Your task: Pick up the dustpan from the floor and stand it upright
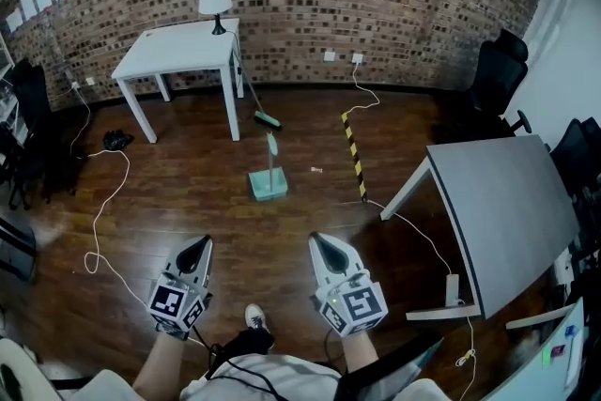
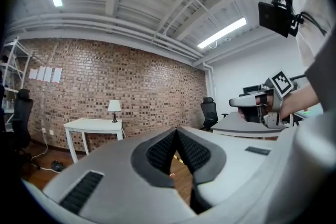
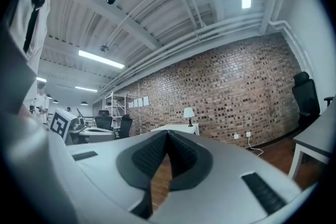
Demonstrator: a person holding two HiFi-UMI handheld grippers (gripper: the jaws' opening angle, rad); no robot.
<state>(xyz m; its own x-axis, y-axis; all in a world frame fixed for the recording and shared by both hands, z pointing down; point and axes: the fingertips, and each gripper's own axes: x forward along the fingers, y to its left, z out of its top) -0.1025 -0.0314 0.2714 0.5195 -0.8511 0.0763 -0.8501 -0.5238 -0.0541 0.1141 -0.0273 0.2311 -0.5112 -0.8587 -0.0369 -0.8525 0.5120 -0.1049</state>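
The dustpan (image 1: 269, 183) sits on the wooden floor in the middle of the room, well apart from both grippers and far ahead of them. Its teal pan is on the boards, and its thin handle seems to rise from it, though from this height I cannot tell if it truly stands or leans. Just beyond it a broom (image 1: 266, 118) leans against the leg of the white table (image 1: 183, 47), likely parked there to keep it off the floor, so the two tools belong together by that table. The left gripper (image 1: 201, 245) and right gripper (image 1: 317, 242) are held side by side, low and near the person's body, both pointing level toward the dustpan. That looks like a carrying pose for the walk over, not a reach. In its own view the left gripper (image 2: 177, 134) has its pads pressed together at the tips with nothing between them, and the right gripper (image 3: 168, 136) is likewise closed and empty. Keeping the jaws closed makes sense while nothing is within reach. They will need to spread before they can take the handle. A grey table (image 1: 507, 202) stands to the right, clear of the path.
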